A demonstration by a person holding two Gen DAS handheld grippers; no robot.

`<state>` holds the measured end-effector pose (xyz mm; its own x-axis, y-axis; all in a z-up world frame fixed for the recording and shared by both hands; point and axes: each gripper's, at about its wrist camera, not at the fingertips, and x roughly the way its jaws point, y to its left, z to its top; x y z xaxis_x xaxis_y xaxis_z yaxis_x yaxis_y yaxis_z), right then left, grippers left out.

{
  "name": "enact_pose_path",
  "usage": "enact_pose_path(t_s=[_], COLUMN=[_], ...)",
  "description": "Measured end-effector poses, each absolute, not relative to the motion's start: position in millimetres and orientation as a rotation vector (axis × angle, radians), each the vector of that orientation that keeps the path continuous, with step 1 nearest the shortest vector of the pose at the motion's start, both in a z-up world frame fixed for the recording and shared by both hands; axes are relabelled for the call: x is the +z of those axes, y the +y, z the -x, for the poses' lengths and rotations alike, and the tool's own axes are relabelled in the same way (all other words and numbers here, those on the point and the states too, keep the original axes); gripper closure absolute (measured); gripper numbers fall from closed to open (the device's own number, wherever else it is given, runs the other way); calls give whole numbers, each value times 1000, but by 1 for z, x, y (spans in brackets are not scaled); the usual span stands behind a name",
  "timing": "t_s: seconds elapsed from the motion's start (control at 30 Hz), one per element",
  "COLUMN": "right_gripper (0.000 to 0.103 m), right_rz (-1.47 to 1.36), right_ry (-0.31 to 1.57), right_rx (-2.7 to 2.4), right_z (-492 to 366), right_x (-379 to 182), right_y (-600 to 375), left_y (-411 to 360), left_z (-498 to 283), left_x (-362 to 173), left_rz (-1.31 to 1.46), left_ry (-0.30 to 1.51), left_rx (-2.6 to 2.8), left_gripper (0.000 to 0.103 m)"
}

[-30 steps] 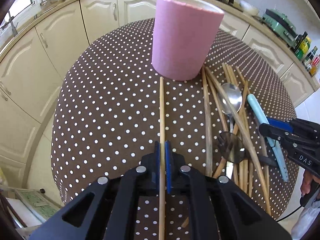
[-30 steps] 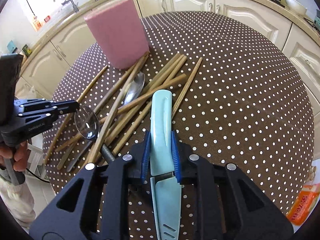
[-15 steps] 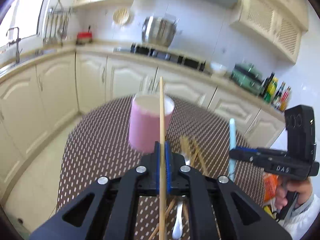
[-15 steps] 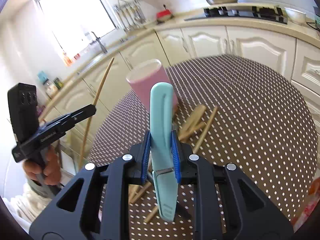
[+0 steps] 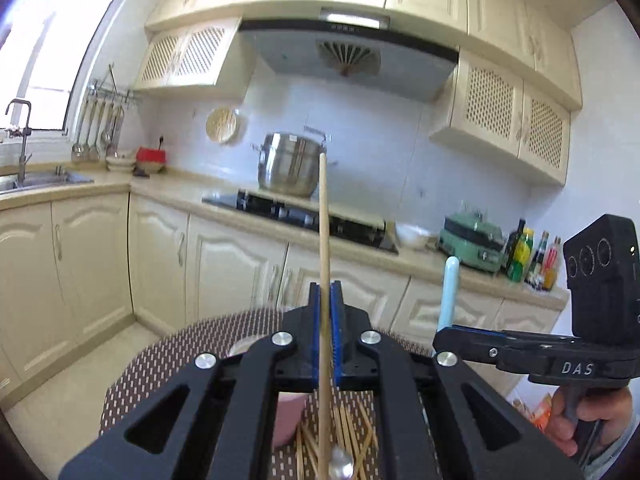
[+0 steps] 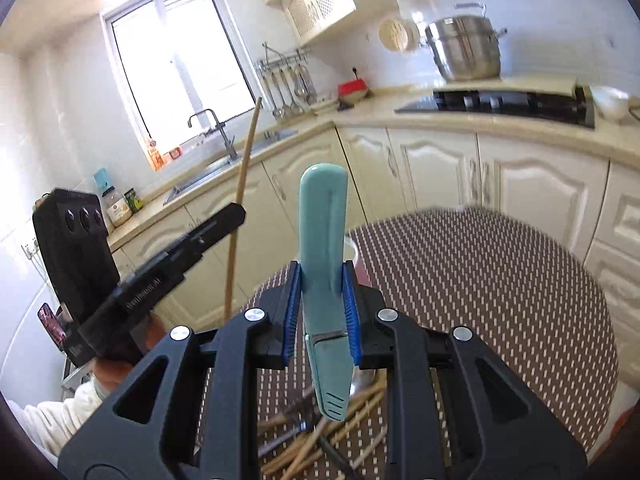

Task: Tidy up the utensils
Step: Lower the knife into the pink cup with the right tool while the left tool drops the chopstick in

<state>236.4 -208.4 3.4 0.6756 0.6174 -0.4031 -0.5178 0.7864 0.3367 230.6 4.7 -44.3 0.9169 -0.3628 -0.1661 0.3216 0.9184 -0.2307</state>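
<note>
My left gripper point(image 5: 327, 300) is shut on a wooden chopstick point(image 5: 324, 240) that stands upright, lifted high over the table. My right gripper point(image 6: 322, 280) is shut on a light teal sheathed knife point(image 6: 323, 240), also held upright. Each gripper shows in the other's view: the right gripper point(image 5: 452, 338) with the teal knife point(image 5: 449, 292), and the left gripper point(image 6: 236, 214) with the chopstick point(image 6: 240, 200). The pink cylindrical holder point(image 5: 288, 420) sits below, mostly hidden behind the fingers. A pile of chopsticks point(image 5: 352, 440) and a spoon point(image 5: 340, 468) lies on the dotted tablecloth point(image 6: 500, 280).
Cream kitchen cabinets point(image 5: 224, 264) and a counter with a stove point(image 5: 304, 212) and steel pot point(image 5: 292, 168) run behind the round table. A sink point(image 6: 224, 164) sits under the window. A person's hands point(image 5: 576, 420) hold both tools.
Both grippers rose from the table and tilted up toward level, each carrying its utensil. The chopstick and the teal knife left the tabletop and now stand upright.
</note>
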Motion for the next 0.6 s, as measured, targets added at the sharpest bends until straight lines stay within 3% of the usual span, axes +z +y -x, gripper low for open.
enact_pose_path(t_s=[0.27, 0.6], right_gripper=[82, 82], right_rz=[-215, -203], right_ry=[401, 415], right_rx=[641, 621], right_z=[-281, -321], right_x=[32, 13], right_y=[-177, -149], left_y=[7, 19], left_z=[-261, -304], left_x=[-30, -56], left_rz=[273, 333], left_ry=[-9, -52], left_rx=[-308, -232], left_gripper=[98, 98])
